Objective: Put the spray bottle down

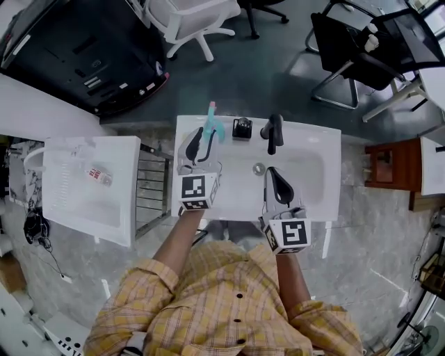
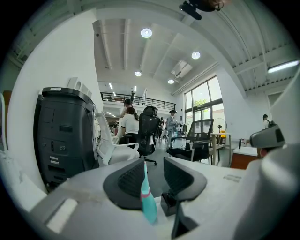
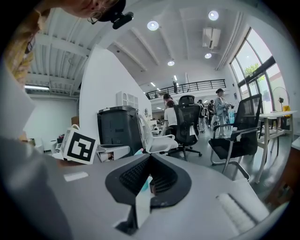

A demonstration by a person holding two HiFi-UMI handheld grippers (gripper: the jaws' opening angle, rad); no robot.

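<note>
The spray bottle (image 1: 215,126) shows as a slim teal piece with a pink band, upright at the back left of the white washbasin (image 1: 313,174). My left gripper (image 1: 201,144) hovers just in front of it. In the left gripper view the teal piece (image 2: 148,206) stands between the open jaws, close to the left one, with a gap on its right; the left gripper (image 2: 154,166) grips nothing. My right gripper (image 1: 278,182) hangs over the basin's front middle. Its jaws meet at the tips in the right gripper view (image 3: 149,161), with nothing held.
A black faucet (image 1: 274,132) and a small black item (image 1: 242,128) stand on the basin's back rim. At the left are a white counter (image 1: 62,201) with a small bottle (image 1: 98,174) and a metal rack (image 1: 149,188). Beyond are a black machine (image 1: 76,49), office chairs (image 1: 201,21) and a brown cabinet (image 1: 389,163).
</note>
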